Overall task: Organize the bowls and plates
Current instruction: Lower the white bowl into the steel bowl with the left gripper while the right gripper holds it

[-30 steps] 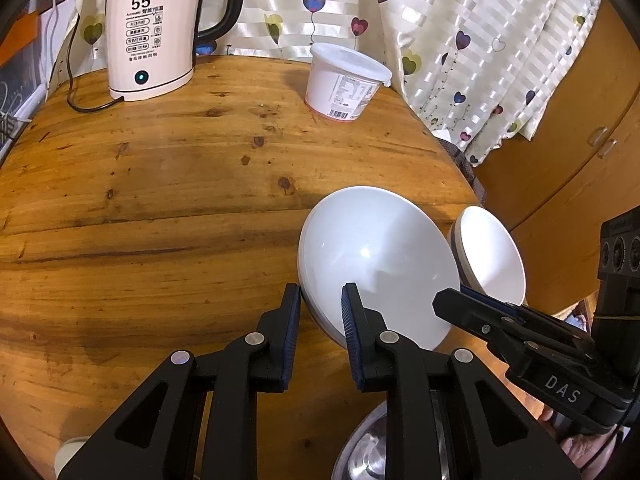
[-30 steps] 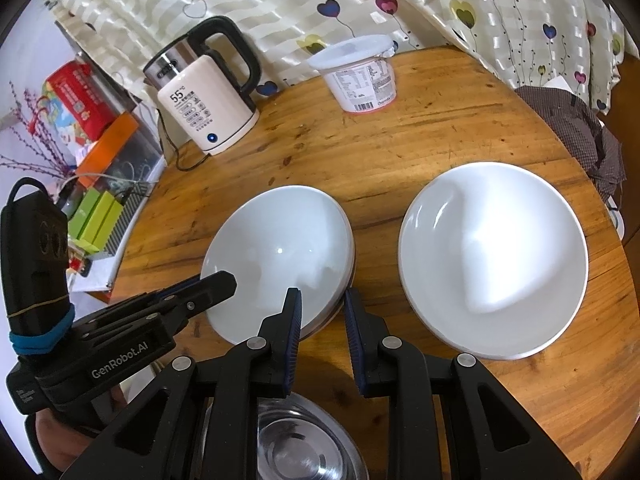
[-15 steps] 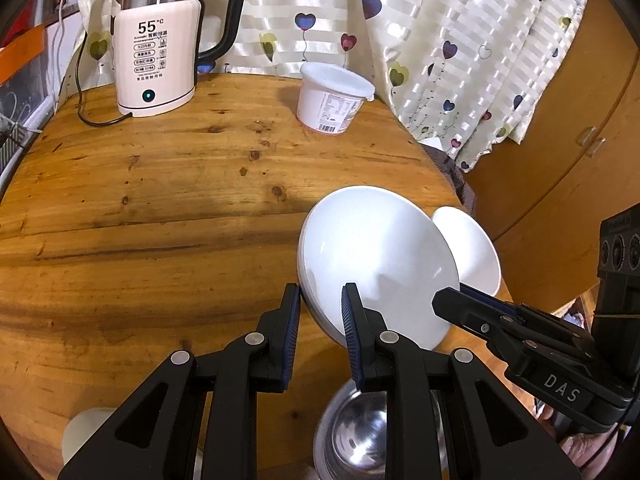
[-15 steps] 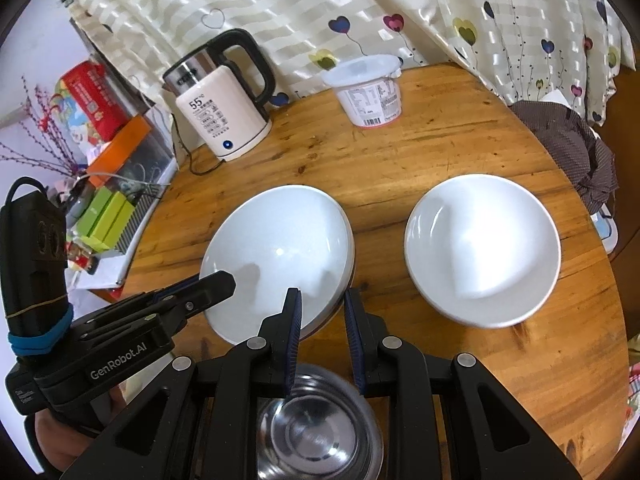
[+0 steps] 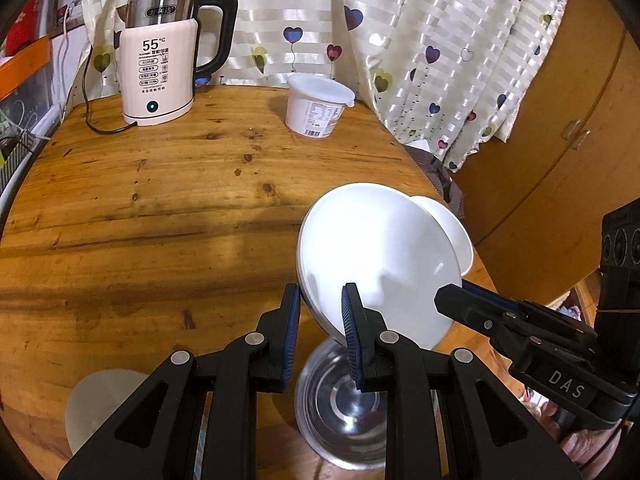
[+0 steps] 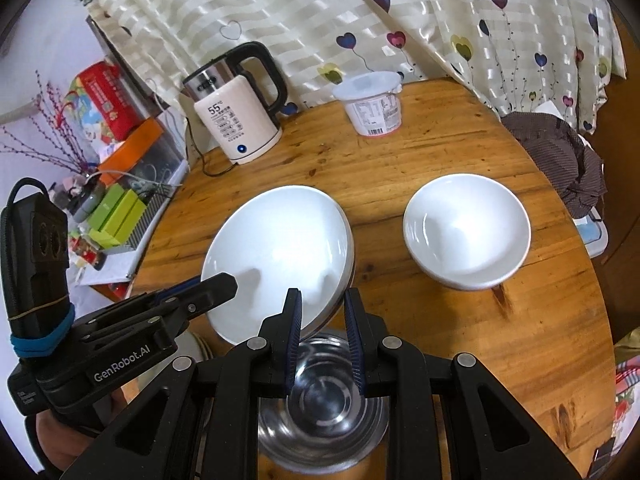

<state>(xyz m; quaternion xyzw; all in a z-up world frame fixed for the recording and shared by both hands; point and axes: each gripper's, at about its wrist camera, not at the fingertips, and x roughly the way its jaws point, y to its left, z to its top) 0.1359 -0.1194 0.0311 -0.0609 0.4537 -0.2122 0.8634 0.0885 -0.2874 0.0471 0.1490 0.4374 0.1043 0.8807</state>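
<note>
Both grippers hold one large white bowl (image 5: 376,256), lifted and tilted above the round wooden table (image 5: 160,208). My left gripper (image 5: 320,312) is shut on its near left rim. My right gripper (image 6: 320,312) is shut on its near right rim; the bowl also shows in the right wrist view (image 6: 280,256). A smaller white bowl (image 6: 466,230) sits on the table to the right. A steel bowl (image 6: 324,404) sits under the grippers near the front edge; it also shows in the left wrist view (image 5: 340,404).
A white electric kettle (image 5: 160,68) with its cord stands at the back left. A lidded white tub (image 5: 318,106) stands at the back centre. A pale small dish (image 5: 100,404) lies at the near left edge. A curtain and a wooden cabinet (image 5: 560,140) lie beyond the table.
Both grippers have lifted the large white bowl up and back toward me. The steel bowl has come into full view beneath it, and the smaller white bowl looks farther away.
</note>
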